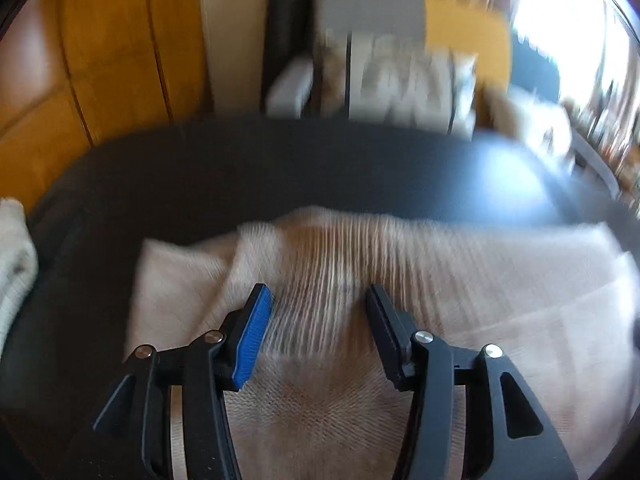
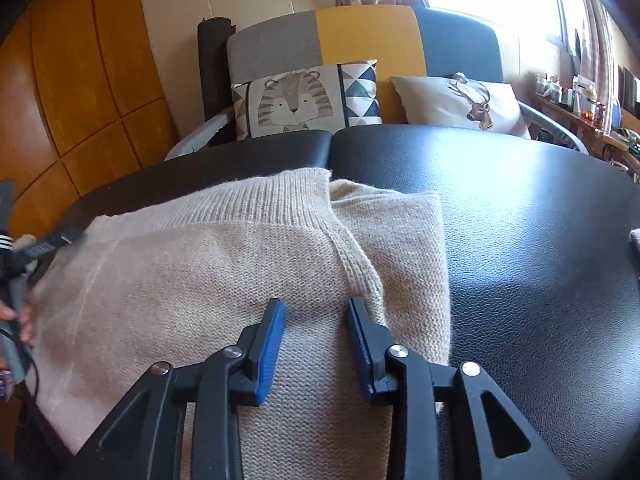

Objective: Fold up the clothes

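Sweater (image 2: 224, 264) flat on black table (image 2: 540, 240), part-folded, sleeve tucked under at collar end; left gripper (image 1: 318, 298) and right gripper (image 2: 316, 310) both agape above knit, clasping nothing; next, probably: pinch an edge, fold across.

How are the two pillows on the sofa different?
The tiger pillow shows a striped tiger face with blue triangles beside it; the deer pillow shows a small antlered deer on plain cream. The tiger pillow stands straight, the deer pillow leans tilted. Both rest against the sofa back.
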